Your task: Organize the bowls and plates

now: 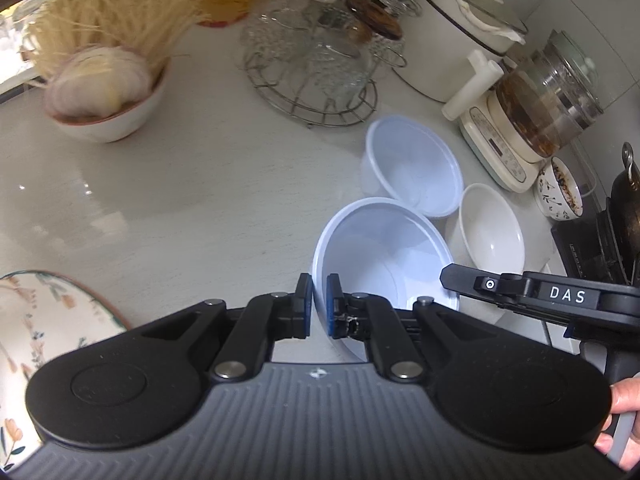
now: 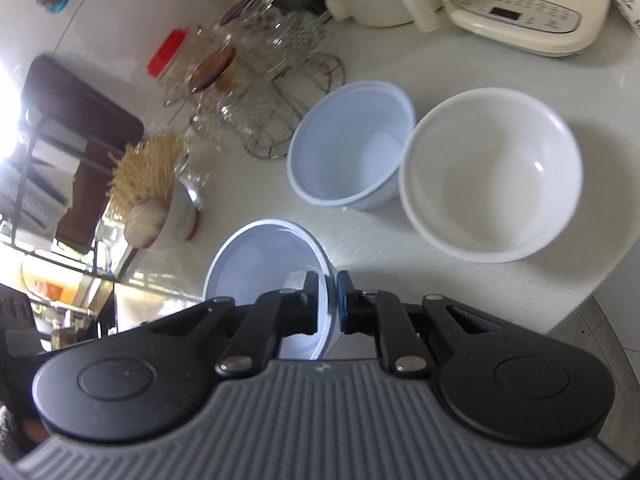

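Both grippers pinch the rim of one pale blue plastic bowl (image 1: 380,256), held above the white counter. My left gripper (image 1: 319,306) is shut on its left rim. My right gripper (image 2: 328,304) is shut on the same bowl's (image 2: 264,256) right rim; its finger (image 1: 472,280) shows in the left wrist view. A second pale blue bowl (image 1: 412,168) stands on the counter, also in the right wrist view (image 2: 352,148). A white ceramic bowl (image 1: 490,232) sits beside it (image 2: 492,172). A floral plate (image 1: 44,320) lies at the lower left.
A bowl with garlic and noodles (image 1: 100,92) stands at the back left. A wire rack of glass jars (image 1: 316,52), a white cooker (image 1: 452,28), a glass kettle on its base (image 1: 532,120) and a patterned bowl (image 1: 560,188) line the back. The counter edge (image 2: 580,296) is at the right.
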{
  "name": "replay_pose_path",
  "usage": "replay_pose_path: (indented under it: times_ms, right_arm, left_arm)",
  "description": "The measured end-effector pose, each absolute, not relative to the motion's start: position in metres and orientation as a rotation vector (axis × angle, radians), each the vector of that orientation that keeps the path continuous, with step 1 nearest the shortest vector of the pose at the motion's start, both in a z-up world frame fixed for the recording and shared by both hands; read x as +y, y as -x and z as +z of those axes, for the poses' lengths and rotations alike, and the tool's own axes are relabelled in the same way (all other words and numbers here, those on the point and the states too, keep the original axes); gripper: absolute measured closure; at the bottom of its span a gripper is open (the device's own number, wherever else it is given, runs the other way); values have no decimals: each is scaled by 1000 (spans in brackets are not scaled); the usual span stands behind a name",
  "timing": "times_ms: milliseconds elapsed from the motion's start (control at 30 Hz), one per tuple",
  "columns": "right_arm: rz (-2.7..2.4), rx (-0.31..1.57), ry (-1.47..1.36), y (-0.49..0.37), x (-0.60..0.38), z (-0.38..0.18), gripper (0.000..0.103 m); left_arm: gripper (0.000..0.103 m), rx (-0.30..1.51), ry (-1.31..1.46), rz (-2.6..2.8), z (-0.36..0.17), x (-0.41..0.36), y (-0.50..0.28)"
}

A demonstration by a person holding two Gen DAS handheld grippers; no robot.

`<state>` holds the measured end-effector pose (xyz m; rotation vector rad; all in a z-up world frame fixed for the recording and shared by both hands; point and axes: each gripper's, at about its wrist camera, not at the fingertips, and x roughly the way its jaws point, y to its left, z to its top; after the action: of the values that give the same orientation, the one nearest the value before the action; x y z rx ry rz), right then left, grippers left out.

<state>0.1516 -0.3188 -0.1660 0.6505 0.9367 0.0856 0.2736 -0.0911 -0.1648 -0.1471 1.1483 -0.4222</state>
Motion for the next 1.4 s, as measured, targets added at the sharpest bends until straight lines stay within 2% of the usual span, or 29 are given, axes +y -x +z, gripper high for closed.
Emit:
replay_pose_path:
  times_ms: [367,1200,1333,1400]
  right_arm:
    - [133,983,-597,-158,-293,-173,91]
    - [125,1038,-610,-166,-292,-192,89]
    - [127,1038,-608,-166,-292,-190,88]
    - [128,1040,-614,-166,-293,-189,88]
  left_arm:
    - [95,1149,166,-359,-176,-64,-263]
    - [94,1175,136,-342,-190,-70,-268]
    - [93,1186,142,-340,-190,-67,-268]
    - [88,1186,132,-342,-188,-66,-267]
